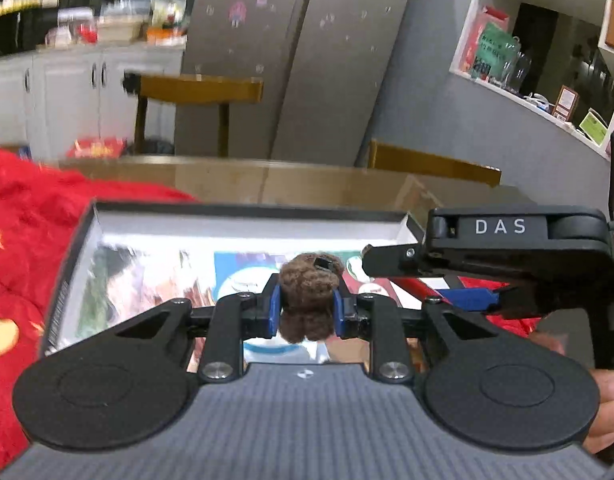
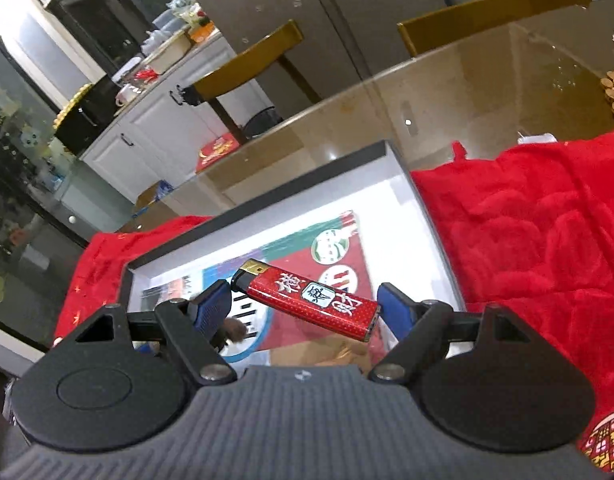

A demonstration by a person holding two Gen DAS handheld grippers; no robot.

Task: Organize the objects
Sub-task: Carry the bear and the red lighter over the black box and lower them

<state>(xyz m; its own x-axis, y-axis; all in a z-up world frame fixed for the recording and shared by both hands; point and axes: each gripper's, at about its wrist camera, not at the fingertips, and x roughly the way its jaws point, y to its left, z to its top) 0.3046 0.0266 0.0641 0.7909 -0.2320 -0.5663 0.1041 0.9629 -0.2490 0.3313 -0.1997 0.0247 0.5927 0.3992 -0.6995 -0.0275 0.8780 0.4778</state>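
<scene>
my left gripper (image 1: 306, 304) is clamped on a small brown fuzzy toy (image 1: 307, 300), and my right gripper (image 2: 305, 307) pinches a red lighter (image 2: 307, 300) end to end. i hold both above an open box (image 2: 391, 168) with printed packets inside, which sits on a red cloth (image 2: 527, 220) on the glass-topped bench (image 2: 447, 92).

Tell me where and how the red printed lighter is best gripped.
Grip the red printed lighter end to end, one pad on its black and gold cap, one on its base, as the right tool has it. It lies slanted across the jaws above the open white box; the flat ends give firm seats, probably better than its rounded sides.
</scene>
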